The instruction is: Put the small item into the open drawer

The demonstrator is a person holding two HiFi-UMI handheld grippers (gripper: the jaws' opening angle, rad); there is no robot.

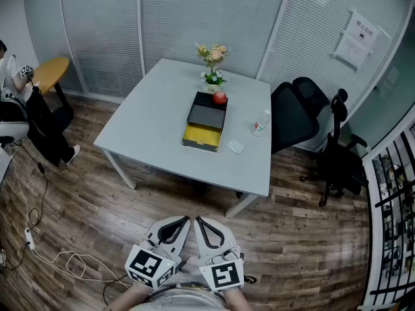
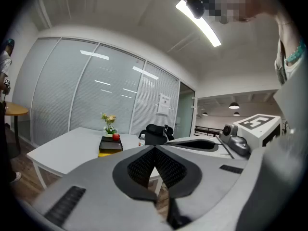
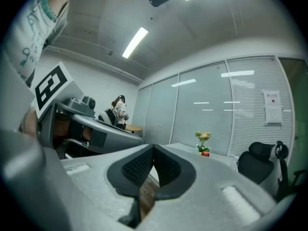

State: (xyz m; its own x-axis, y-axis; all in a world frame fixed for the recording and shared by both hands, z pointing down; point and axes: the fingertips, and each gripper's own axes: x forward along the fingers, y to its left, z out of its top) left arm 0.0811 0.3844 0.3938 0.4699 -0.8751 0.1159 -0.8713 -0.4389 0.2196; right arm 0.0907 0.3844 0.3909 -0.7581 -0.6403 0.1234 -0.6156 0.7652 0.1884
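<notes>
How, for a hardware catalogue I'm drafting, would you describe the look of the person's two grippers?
Both the left gripper and the right gripper have pale grey moulded shells tapering to a point, with black ribbed pads set in black surrounds. Each carries a white cube bearing black square markers. No cables show on them. The person's garment is pale with teal print.

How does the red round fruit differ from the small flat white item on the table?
The red round fruit is ball-shaped; the small flat white item is low and pale. The fruit sits atop the black drawer cabinet; the white item lies on the white table, beside the open yellow drawer. Neither is held.
</notes>
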